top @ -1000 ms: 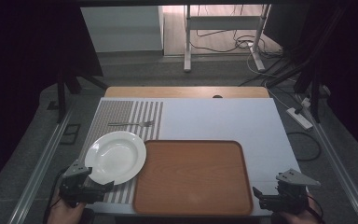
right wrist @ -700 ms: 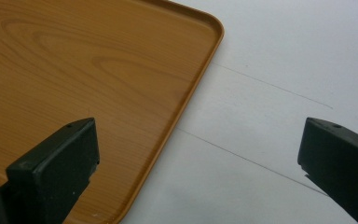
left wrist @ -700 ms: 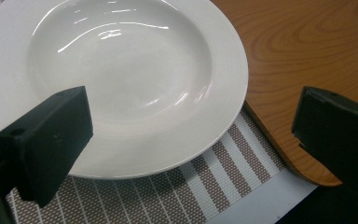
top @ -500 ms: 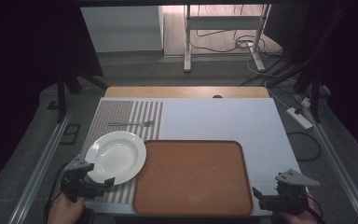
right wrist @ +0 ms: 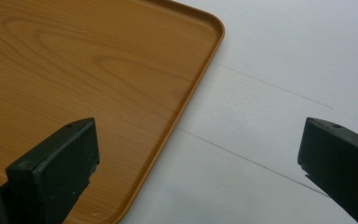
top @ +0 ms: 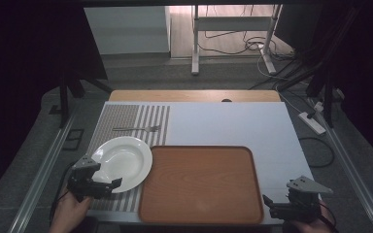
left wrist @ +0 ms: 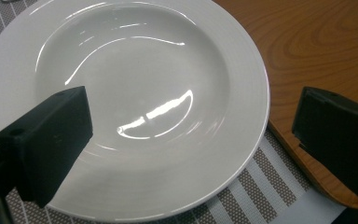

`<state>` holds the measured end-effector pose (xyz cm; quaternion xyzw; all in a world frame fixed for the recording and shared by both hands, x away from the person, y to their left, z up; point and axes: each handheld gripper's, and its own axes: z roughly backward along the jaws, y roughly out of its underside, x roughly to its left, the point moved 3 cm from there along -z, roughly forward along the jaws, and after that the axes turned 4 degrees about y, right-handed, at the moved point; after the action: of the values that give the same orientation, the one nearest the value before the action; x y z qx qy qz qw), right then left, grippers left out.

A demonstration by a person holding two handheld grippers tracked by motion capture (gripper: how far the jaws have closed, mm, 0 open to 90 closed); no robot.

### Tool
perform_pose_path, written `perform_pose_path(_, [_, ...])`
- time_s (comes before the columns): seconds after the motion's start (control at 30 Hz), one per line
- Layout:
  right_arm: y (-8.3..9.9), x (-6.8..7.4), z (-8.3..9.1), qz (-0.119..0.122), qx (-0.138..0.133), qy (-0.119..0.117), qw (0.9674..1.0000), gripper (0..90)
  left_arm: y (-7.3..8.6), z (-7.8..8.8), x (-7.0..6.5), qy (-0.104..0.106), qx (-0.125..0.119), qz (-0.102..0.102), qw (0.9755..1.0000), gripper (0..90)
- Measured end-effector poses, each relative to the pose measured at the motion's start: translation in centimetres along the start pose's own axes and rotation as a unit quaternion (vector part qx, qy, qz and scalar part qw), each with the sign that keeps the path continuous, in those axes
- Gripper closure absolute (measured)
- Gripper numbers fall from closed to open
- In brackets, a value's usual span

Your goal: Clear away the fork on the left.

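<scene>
Two wide-open jaws of the left gripper (left wrist: 191,154) are set over the near rim of the white plate (left wrist: 121,93), nothing gripped. The approach is judged in hand; next, the rim must be brought between the fingers and they closed. The right gripper (right wrist: 200,172) is held open and empty at the tray (right wrist: 74,70) corner

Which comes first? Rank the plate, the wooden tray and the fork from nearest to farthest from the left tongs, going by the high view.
1. White plate: right at the left tongs, its near rim between the open jaws.
2. Wooden tray: just right of the plate, on the white mat.
3. Fork: farthest, beyond the plate on the striped mat.
</scene>
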<state>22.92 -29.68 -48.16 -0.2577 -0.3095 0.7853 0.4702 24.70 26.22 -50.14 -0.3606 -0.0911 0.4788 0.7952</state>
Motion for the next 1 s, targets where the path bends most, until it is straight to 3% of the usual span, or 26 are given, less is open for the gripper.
perform_pose_path(0.5, [0.0, 0.0, 0.0, 0.001, 0.002, 0.000, 1.0000, 0.0, -3.2, -1.7, 2.1, -0.009, 0.001, 0.007, 0.9999, 0.0])
perform_pose_path(1.0, [0.0, 0.0, -0.1, 0.002, 0.004, 0.001, 1.0000, 0.0, -4.9, -3.5, 3.5, -0.011, 0.003, 0.013, 0.9999, 0.0])
